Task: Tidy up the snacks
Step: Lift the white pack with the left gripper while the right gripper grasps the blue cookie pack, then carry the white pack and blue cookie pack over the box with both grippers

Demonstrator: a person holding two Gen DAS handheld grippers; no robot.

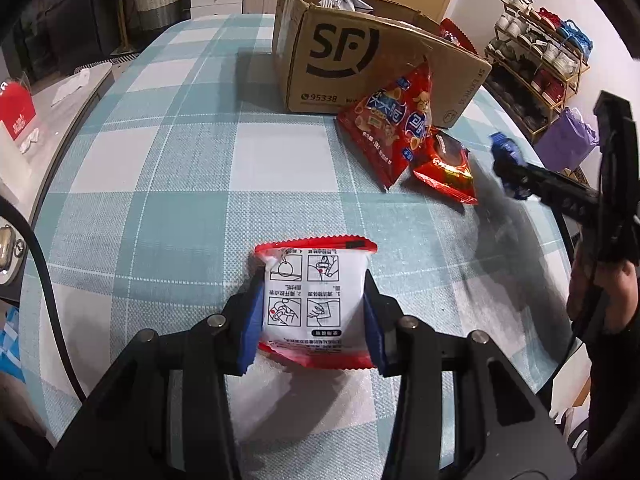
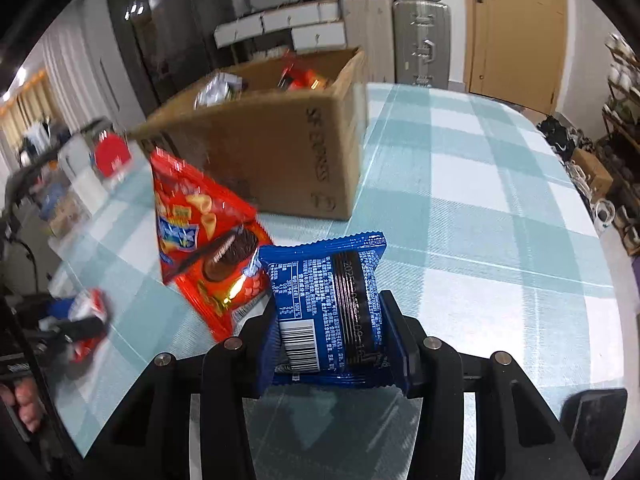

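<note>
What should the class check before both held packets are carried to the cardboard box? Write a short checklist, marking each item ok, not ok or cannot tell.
1. Left gripper jaws closed on the white packet: ok.
2. Right gripper jaws pressing the blue packet: ok.
3. Cardboard box open on top: ok.
4. Room left inside the box: cannot tell.
5. Red chip bag and red biscuit packet lying before the box, clear of both grippers: ok.

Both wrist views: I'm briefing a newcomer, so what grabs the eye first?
A white packet clamped in the left gripper and a blue packet in the right gripper. Beyond, an open cardboard box on the checked cloth, two red packets lying beside it.
</note>
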